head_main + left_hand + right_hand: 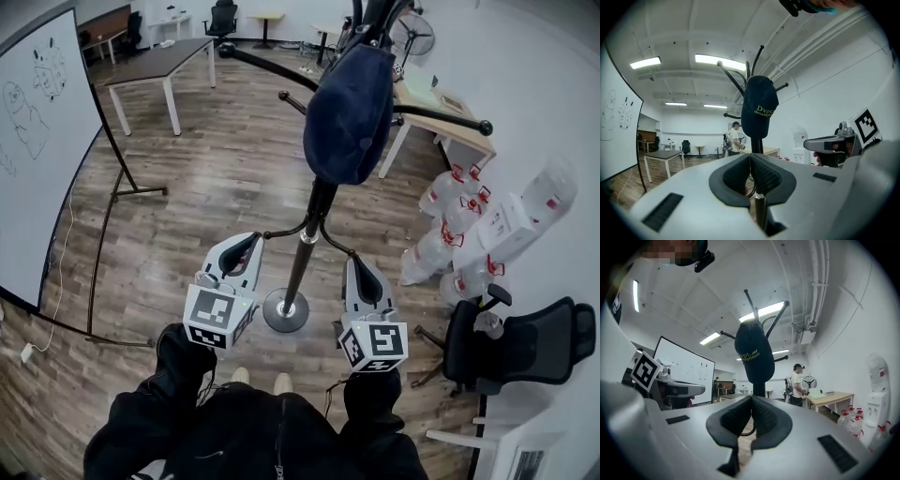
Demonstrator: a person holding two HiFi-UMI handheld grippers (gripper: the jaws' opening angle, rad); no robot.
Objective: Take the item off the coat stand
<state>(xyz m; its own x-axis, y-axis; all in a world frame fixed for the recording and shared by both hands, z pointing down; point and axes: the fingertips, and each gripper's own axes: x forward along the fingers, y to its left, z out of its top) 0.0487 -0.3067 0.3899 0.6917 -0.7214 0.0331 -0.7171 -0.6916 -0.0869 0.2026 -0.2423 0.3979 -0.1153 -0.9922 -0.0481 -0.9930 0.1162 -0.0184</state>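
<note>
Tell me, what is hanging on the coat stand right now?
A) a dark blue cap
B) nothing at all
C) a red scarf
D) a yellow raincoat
A: a dark blue cap hangs near the top of the coat stand, and nothing else is on its hooks.

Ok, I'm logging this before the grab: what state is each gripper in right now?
Left gripper: closed, holding nothing.
Right gripper: closed, holding nothing.
</note>
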